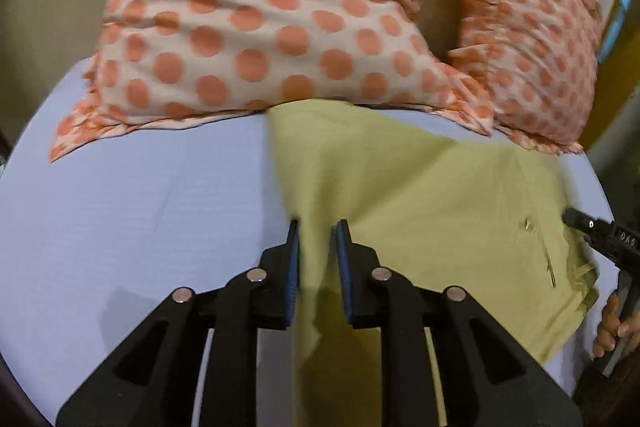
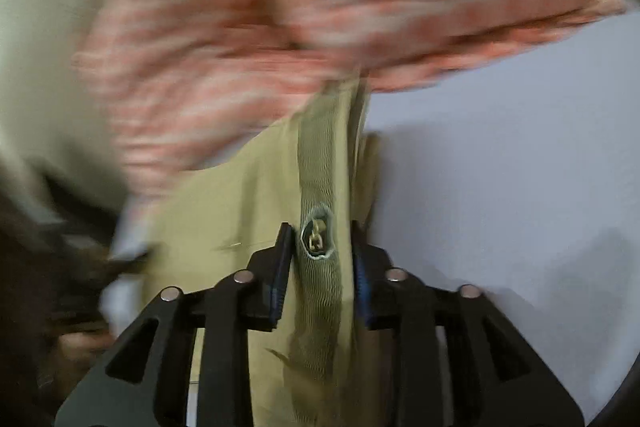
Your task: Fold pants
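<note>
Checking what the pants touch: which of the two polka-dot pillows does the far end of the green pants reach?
The larger pillow with big dots; the pants end at its lower edge. The frilled pillow sits farther right.

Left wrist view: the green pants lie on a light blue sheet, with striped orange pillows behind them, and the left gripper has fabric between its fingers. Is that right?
Not quite: the pillows are polka-dotted, as the left wrist view shows. The green pants do lie on the light blue sheet, with fabric between the left gripper's fingers.

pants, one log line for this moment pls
phase: fold | left hand-held gripper: fabric fold between fingers | right hand-held gripper: on waistband | pants: on bed
</note>
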